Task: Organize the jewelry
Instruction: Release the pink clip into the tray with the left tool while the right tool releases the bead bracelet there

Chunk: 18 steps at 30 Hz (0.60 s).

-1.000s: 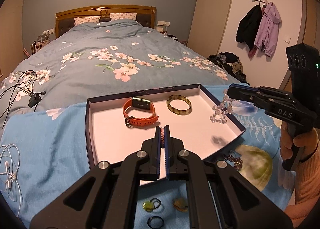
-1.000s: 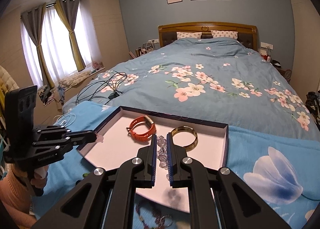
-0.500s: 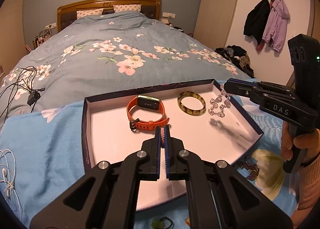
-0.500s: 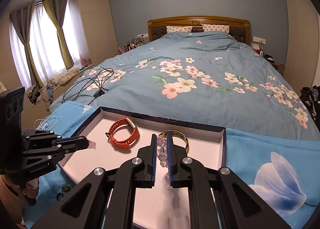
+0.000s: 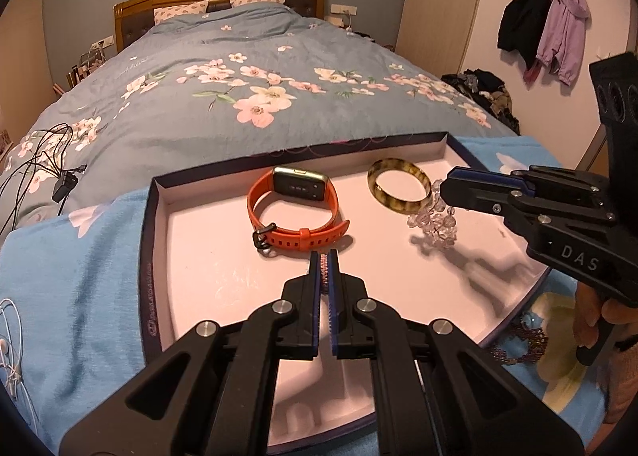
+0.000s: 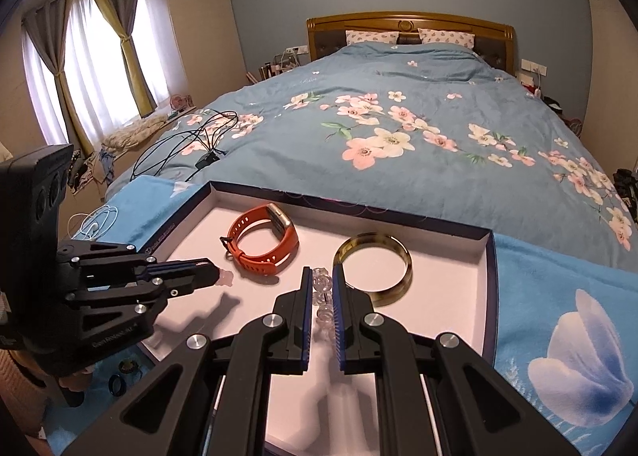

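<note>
Shallow dark-rimmed tray [image 5: 148, 240] with pale pink floor, on the blue blanket [image 5: 71, 276] at the near end of the bed [image 5: 255, 69]. Orange watch [image 5: 295, 209] standing on edge in the far middle of the tray; amber bangle [image 5: 399, 185] lying flat to its right, apart from it. Right gripper [image 6: 319, 288] clamped on a clear bead bracelet [image 5: 434, 223], now lowered so the beads hang just beside the bangle's near right edge and seem to touch the tray floor, where half a second ago they dangled higher, above the tray. Left gripper [image 5: 323, 256] pressed together on a small pink beaded piece [image 6: 225, 277], hovering low over the tray's near middle, just near of the watch strap, closer to the watch than a second earlier. Dark beaded necklace [image 5: 522, 340] on the blanket outside the tray's near right rim. Rings [image 6: 119, 376] on the blanket near the tray's left corner. Black cables [image 5: 44, 173] and white earphones [image 5: 10, 332] at far left.
</note>
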Each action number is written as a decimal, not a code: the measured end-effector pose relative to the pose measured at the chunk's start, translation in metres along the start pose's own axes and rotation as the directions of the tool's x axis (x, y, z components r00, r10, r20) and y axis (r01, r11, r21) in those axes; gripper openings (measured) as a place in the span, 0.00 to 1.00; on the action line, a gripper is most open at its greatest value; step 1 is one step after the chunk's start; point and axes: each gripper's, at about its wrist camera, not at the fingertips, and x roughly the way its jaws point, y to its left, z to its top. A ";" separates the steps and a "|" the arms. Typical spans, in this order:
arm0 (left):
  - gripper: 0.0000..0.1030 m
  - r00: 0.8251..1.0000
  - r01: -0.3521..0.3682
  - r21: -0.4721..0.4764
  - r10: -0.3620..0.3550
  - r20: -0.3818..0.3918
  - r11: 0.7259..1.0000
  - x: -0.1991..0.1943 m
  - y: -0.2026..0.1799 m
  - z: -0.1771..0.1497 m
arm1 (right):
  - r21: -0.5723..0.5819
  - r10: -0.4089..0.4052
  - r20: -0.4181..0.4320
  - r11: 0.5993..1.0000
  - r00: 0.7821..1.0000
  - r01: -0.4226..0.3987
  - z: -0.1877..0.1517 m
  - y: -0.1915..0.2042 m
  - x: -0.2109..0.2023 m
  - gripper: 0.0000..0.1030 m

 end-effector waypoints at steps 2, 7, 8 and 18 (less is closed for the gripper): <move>0.03 1.000 -0.003 0.000 0.003 -0.006 1.000 0.003 -0.001 0.000 | 0.012 0.002 -0.004 1.000 1.000 -0.002 0.000 -0.002 0.000 0.10; 0.05 0.999 -0.024 -0.006 0.024 -0.024 1.000 0.012 0.000 0.000 | 0.044 0.012 -0.002 0.999 1.000 -0.012 -0.002 -0.008 -0.003 0.16; 0.07 0.999 -0.030 -0.007 0.030 -0.026 1.000 0.013 0.000 0.000 | 0.044 0.015 0.000 0.999 1.000 -0.015 -0.002 -0.008 -0.005 0.17; 0.48 0.998 -0.055 -0.030 0.056 0.028 0.998 -0.007 0.004 0.001 | 0.044 0.049 0.034 0.998 0.998 -0.051 -0.014 -0.006 -0.039 0.27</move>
